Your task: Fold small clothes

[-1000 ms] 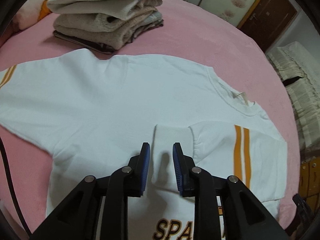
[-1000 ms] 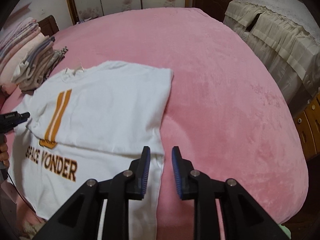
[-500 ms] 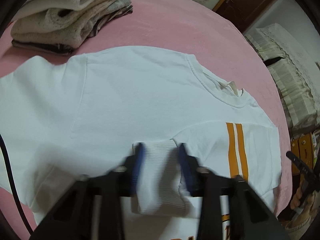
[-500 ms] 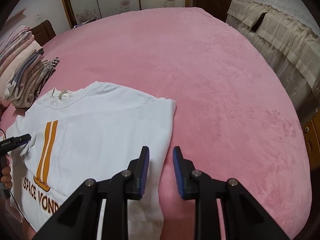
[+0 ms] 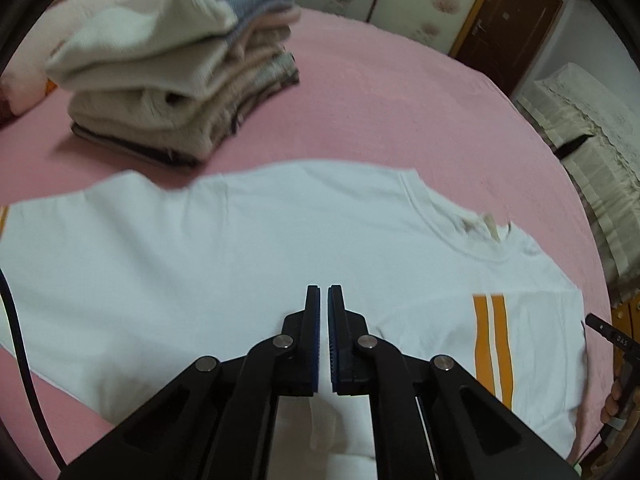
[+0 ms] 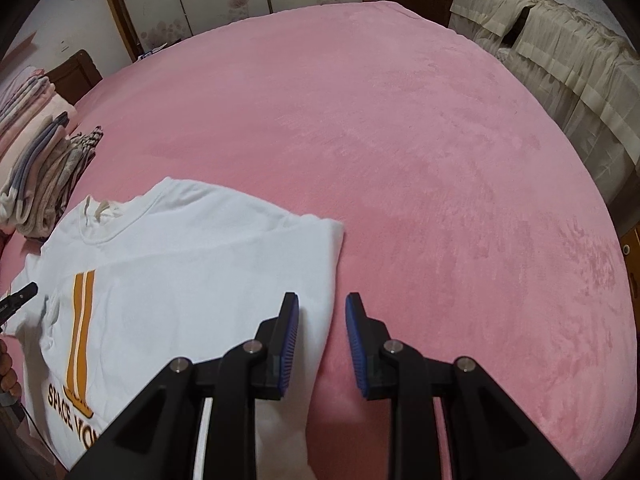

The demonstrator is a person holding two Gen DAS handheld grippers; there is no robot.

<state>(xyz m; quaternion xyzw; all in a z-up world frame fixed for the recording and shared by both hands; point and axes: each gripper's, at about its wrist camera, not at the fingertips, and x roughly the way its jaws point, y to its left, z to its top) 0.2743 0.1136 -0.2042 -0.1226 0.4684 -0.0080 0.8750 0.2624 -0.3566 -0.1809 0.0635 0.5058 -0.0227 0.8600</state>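
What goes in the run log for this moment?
left gripper: shut, sleeve cuff hanging below | right gripper: open over white shirt edge

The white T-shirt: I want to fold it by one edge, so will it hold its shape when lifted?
Probably not. The white T-shirt lies limp, with one side already folded over, so it should droop from any grip. It looks thin and light. The plush pink bedspread may drag on it rather than let it slide.

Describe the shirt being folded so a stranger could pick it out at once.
On the pink bed cover, in front of the stack of folded clothes, lies one white T-shirt spread flat. Unlike the stacked beige and grey knits, it carries two orange stripes and "SPACE" lettering.
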